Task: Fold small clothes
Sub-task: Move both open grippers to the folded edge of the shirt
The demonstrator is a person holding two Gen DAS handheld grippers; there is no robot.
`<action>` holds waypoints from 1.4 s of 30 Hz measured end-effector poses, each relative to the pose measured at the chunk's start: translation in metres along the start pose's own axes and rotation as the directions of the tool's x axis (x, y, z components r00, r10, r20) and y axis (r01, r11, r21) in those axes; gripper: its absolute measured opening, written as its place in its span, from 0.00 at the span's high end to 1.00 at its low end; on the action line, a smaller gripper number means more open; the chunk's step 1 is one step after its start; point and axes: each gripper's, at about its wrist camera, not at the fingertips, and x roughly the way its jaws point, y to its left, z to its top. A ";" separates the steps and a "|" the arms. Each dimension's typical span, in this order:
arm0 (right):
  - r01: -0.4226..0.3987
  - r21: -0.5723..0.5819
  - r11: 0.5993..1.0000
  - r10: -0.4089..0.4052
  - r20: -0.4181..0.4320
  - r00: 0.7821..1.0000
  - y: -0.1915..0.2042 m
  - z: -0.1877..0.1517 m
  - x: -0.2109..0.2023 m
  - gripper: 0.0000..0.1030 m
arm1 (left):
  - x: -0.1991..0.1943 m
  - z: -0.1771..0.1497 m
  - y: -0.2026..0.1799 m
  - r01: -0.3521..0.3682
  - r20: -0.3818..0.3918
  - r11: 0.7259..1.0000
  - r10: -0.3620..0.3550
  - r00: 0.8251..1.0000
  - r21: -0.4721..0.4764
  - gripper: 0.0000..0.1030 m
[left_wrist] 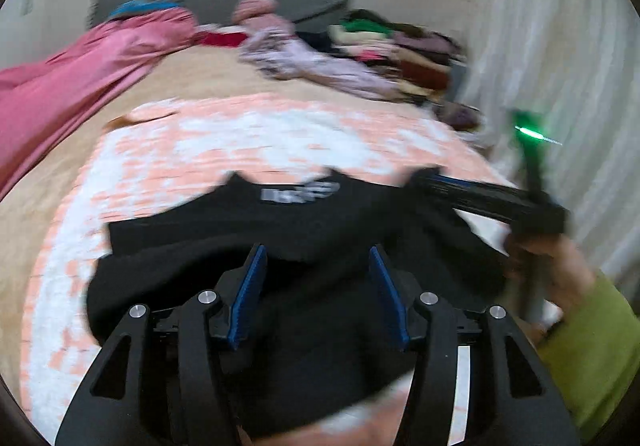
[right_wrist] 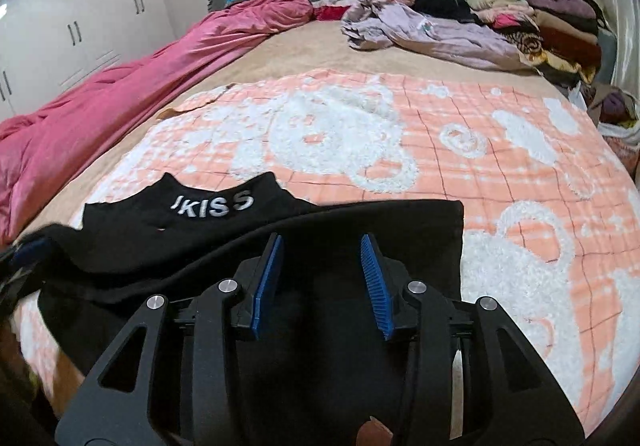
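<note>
Both claws are hovering spread wide, pinching nothing: left gripper [left_wrist: 318, 296] and right gripper [right_wrist: 322, 284] are hanging over a black garment [right_wrist: 200, 242] lying on a peach-and-white fleecy blanket [right_wrist: 500, 166]; motion is smearing the left view, blurring the garment's white lettering [left_wrist: 300, 192]; the right view is showing it sharply as embroidered "KISS", its first character cut off; only the left view is showing the person's green sleeve [left_wrist: 592, 342].
</note>
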 end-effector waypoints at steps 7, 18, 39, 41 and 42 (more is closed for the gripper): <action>-0.011 0.066 0.998 0.010 0.015 1.000 -0.010 0.000 -0.006 0.59 | 0.037 -0.022 -0.018 0.011 -0.128 0.996 0.000 0.992 0.084 0.49; -0.042 0.061 0.997 0.040 0.025 0.999 -0.002 -0.001 -0.015 0.50 | 0.052 -0.006 0.041 -0.153 -0.128 0.988 0.152 0.980 0.002 0.49; 0.020 0.101 0.995 -0.026 0.057 0.998 -0.023 -0.012 -0.033 0.43 | -0.027 0.031 0.130 -0.262 0.036 0.923 0.282 0.959 -0.281 0.32; 0.036 0.110 0.993 -0.043 0.063 0.997 -0.029 -0.012 -0.036 0.42 | -0.028 0.018 0.135 -0.284 0.000 0.917 0.296 0.955 -0.281 0.32; 0.046 0.120 0.992 -0.055 0.067 0.996 -0.034 -0.012 -0.038 0.42 | -0.027 0.015 0.136 -0.299 -0.013 0.913 0.307 0.952 -0.279 0.32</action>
